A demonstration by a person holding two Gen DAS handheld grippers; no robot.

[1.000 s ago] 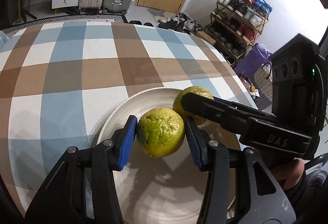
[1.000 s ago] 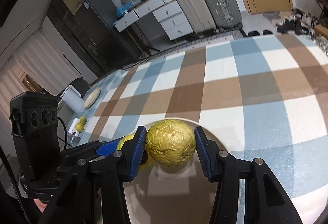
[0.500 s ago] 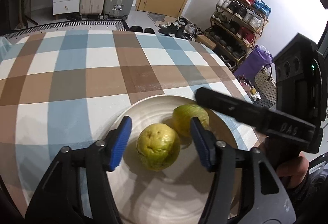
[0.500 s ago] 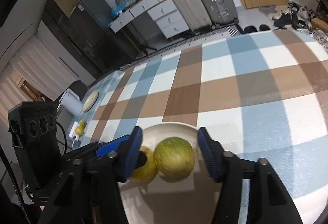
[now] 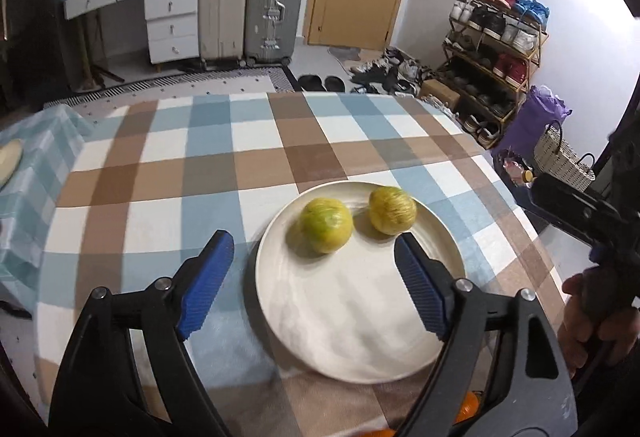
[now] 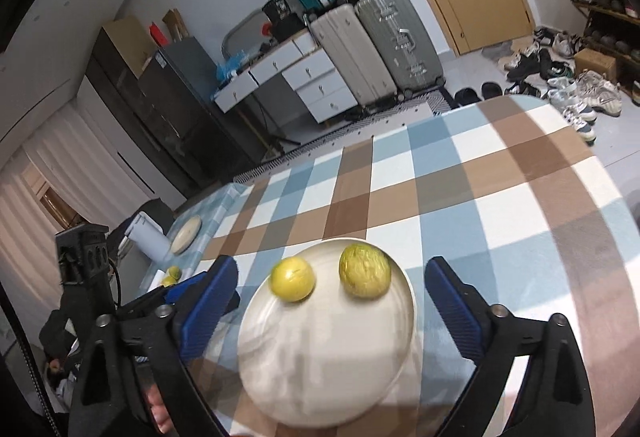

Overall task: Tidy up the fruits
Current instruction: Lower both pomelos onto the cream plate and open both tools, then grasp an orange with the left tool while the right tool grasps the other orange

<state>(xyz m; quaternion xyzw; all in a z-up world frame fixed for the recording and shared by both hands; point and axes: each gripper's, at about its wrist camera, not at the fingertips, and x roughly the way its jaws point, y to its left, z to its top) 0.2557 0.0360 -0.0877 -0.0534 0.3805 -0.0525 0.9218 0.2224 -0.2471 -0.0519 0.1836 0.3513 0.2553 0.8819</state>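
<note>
A white plate lies on the checked tablecloth near the table's front edge. Two fruits rest side by side on its far half: a green-yellow one and a wrinkled yellow one. My left gripper hovers above and behind them, its jaws opening, with nothing touching the blue pads. My right gripper hangs back the same way, its jaws opening wide and clear of both fruits. One of the right gripper's fingers shows at the right edge of the left wrist view.
The checked tablecloth runs on beyond the plate. A side table at the left carries a second plate, a white box and small yellow fruits. Something orange peeks out under the left gripper. Suitcases and a shoe rack stand on the floor beyond.
Both grippers let go of their fruits, opened wide and drew back and up from the plate. The two fruits now lie free on the plate.
</note>
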